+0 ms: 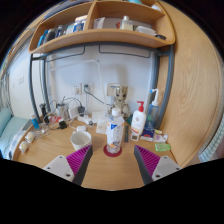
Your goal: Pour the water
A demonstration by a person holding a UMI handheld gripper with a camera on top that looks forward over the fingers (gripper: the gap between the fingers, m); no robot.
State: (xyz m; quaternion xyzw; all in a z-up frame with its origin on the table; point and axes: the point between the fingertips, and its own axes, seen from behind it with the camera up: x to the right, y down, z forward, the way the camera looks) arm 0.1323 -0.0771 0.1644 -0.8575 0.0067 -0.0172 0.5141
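Hovering over desk [60, 150], gripper [113, 160] wide open, holding nothing. Bottle [115, 133] upright just ahead between pads [150, 160], gaps both sides. Cup [81, 139] left. Dispenser [139, 118] right, behind.

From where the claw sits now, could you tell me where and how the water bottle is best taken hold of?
I would grip the bottle around its straight middle, below the cap, coming in level from the front. It stands upright on the desk just ahead of the open claw, centred between the fingers; its round body should suit a side pinch.
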